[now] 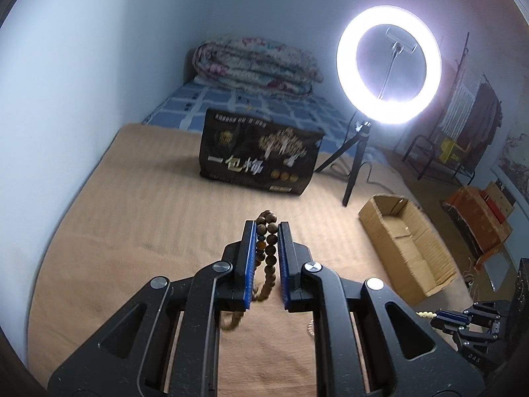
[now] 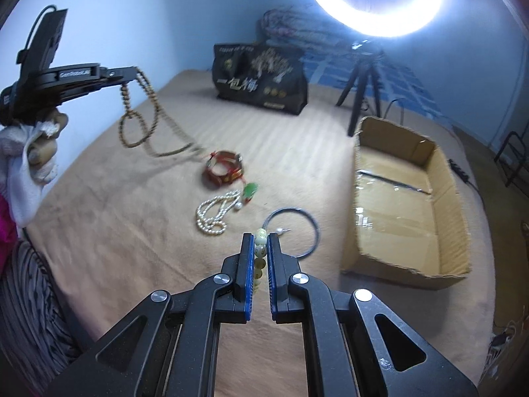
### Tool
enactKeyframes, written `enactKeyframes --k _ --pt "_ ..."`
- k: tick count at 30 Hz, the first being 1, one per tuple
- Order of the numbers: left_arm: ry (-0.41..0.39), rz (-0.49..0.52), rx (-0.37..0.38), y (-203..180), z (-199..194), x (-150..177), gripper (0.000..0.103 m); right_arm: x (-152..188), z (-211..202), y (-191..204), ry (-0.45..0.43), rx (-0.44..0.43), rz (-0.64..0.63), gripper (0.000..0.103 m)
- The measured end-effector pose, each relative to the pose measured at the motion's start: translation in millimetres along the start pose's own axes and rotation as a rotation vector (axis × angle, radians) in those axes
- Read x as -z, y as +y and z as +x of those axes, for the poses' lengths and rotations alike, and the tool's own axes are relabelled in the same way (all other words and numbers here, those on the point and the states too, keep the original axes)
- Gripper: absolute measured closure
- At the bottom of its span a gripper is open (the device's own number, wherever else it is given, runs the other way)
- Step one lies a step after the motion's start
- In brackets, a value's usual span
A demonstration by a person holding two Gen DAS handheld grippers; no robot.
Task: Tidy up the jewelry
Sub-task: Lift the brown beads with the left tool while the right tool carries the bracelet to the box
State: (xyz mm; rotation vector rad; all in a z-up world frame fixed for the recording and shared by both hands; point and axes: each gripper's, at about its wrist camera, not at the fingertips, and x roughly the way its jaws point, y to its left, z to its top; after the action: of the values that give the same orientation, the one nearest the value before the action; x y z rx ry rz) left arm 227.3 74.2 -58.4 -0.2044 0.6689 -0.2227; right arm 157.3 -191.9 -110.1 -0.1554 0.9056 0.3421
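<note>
In the left wrist view, the left tool (image 1: 267,228) is clamped narrowly on a string of brown wooden prayer beads (image 1: 268,248), round and matte with a grainy surface, which runs between the blue ribbed pads and hangs down out of sight below them. Beyond it the tan blanket (image 1: 132,205), a soft ribbed fabric spread over the bed, carries an open cardboard box (image 1: 405,243) to the right, whose visible floor appears to hold nothing, so the sorting seems barely begun. A glossy black printed bag (image 1: 259,157) stands behind, near a glowing ring light (image 1: 388,66) on a tripod. In the right wrist view, the right tool (image 2: 261,238) pinches a bracelet of smooth pale-green beads (image 2: 260,248), lifted clear of the blanket. Still lying on the blanket are a white pearl necklace (image 2: 213,213) in a loose heap, a red patterned bangle (image 2: 224,167), a small green pendant (image 2: 250,190) just beside the pearls, and a thin dark metal hoop (image 2: 292,235) near the box. The wooden beads dangle in long loops from the left tool, their tail blurred toward the bangle. Judging by this, two pieces are in hand and at least four remain.
</note>
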Motion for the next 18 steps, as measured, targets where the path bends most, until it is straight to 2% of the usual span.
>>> enactKeyframes --k 8,18 --pt "-0.056 0.047 0.057 -35 -29 -22 0.092 -3 -40 -29 -0.086 0.043 0.044 0.097" --pt "-0.069 0.103 0.171 -99 -29 -41 0.092 -6 -67 -74 -0.15 0.11 0.104 0.097"
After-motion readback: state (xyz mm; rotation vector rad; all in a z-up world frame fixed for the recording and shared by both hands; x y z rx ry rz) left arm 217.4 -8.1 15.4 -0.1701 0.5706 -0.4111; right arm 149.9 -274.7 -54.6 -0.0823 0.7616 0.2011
